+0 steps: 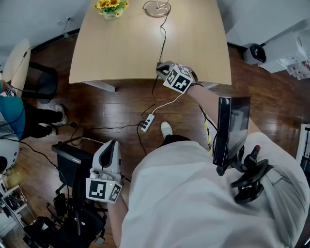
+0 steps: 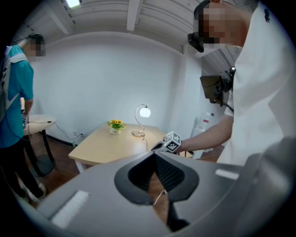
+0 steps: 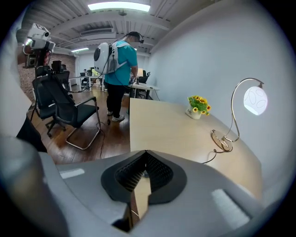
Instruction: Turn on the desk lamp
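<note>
The desk lamp (image 3: pixel 255 100) stands at the far edge of the table (image 1: pixel 126 48), a little right of the middle, and its round globe glows white. Its curved stem rises from a flat ring base (image 1: pixel 157 8). A dark cord (image 1: pixel 163 38) runs from that base straight across the table to the near edge. A small pot of yellow flowers (image 1: pixel 111 8) sits near the far left corner.

The right gripper (image 3: pixel 145 153) is held at the near edge of the table, towards the right corner, just where the cord reaches the edge. Its fingers are pressed together at the tips, and I can make out nothing held between them; only bare table shows through the gap behind the tips.

The left gripper (image 2: pixel 153 155) hangs well off the table, low over the wooden floor on the person's left side. Its fingers are also pressed together at the tips and carry nothing.

A white power strip (image 1: pixel 147 122) lies on the floor below the near edge. A person in a teal top (image 3: pixel 121 60) stands beyond the table's left side, near a black office chair (image 3: pixel 64 109)
</note>
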### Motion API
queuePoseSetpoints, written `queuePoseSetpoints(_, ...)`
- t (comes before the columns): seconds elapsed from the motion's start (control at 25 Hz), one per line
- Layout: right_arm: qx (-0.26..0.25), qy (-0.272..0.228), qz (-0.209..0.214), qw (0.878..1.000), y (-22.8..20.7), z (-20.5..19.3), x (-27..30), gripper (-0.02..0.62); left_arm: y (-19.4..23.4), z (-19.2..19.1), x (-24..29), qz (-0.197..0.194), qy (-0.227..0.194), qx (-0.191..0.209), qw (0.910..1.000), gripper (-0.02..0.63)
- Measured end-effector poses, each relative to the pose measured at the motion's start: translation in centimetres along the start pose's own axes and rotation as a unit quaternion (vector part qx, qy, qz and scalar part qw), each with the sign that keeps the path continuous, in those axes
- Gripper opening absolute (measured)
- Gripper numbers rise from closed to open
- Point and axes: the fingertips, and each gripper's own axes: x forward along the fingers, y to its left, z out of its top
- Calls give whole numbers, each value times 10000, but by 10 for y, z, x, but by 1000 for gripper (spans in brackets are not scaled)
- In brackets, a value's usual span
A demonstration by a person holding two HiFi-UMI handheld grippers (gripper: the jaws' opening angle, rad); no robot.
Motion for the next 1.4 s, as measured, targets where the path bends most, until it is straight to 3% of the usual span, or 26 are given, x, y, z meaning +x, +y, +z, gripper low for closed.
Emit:
queuePoseSetpoints(0.32, 425, -440, -582, 9964, 38, 26, -69, 3, -14, -4, -31, -643, -148, 308, 9973, 18)
queuePoseSetpoints(0.76, 1150, -1155, -1204, 9792, 195, 33, -203, 3, -61, -52, -131, -1462, -331, 669, 9864, 18)
queuePoseSetpoints(1.04, 1586, -1377, -1512, 9659, 310, 16, -279, 3, -108, -97, -188, -2060, -81, 817, 9751, 18)
queuePoseSetpoints(1.4, 1778, -1482, -1877, 9546, 377, -7, -368, 3, -176, -104, -200, -2589, -132, 1007, 9605, 18)
